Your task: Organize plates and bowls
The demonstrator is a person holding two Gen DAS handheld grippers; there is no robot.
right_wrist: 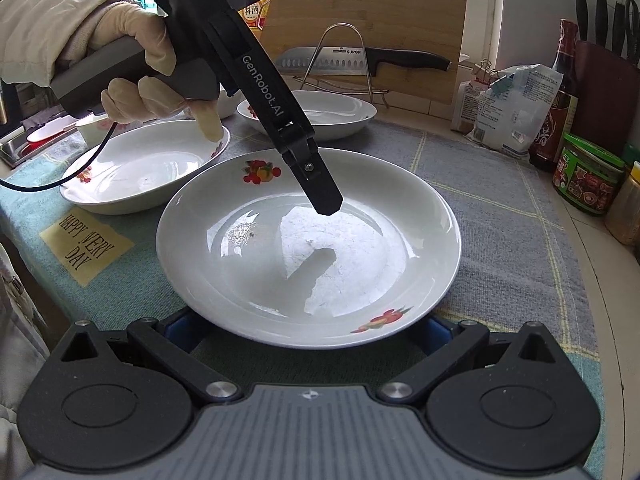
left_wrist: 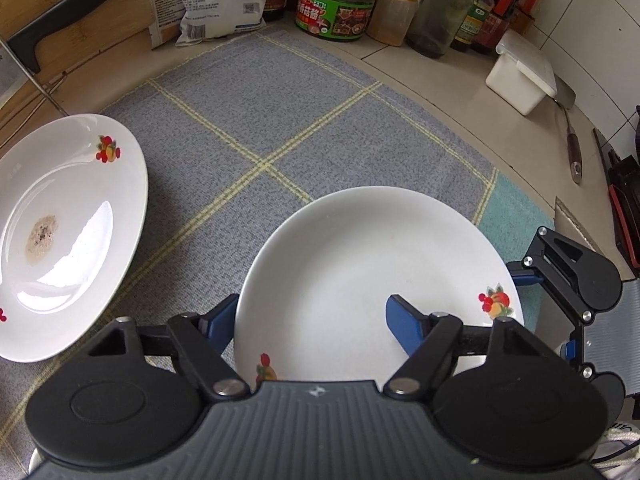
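Note:
A white plate with fruit prints (left_wrist: 360,280) (right_wrist: 308,248) lies on the grey checked cloth (left_wrist: 280,120). My left gripper (left_wrist: 312,324) is open astride its near rim: one blue finger (left_wrist: 404,324) is over the plate's inside, the other (left_wrist: 220,320) is outside the rim. In the right wrist view the left gripper's finger (right_wrist: 320,188) hangs over the plate. My right gripper (right_wrist: 308,332) is open, with its blue fingers low at the plate's opposite rim and mostly hidden under it. A second plate (left_wrist: 60,232) with a brown stain lies at the left. Two more plates (right_wrist: 148,164) (right_wrist: 320,114) lie beyond.
Jars and bottles (left_wrist: 336,4) and a white box (left_wrist: 520,76) stand along the tiled wall. A knife (right_wrist: 360,60) rests on a wire rack in front of a wooden board. A flour bag (right_wrist: 512,108) stands at the right. A spatula (left_wrist: 572,140) lies on the counter.

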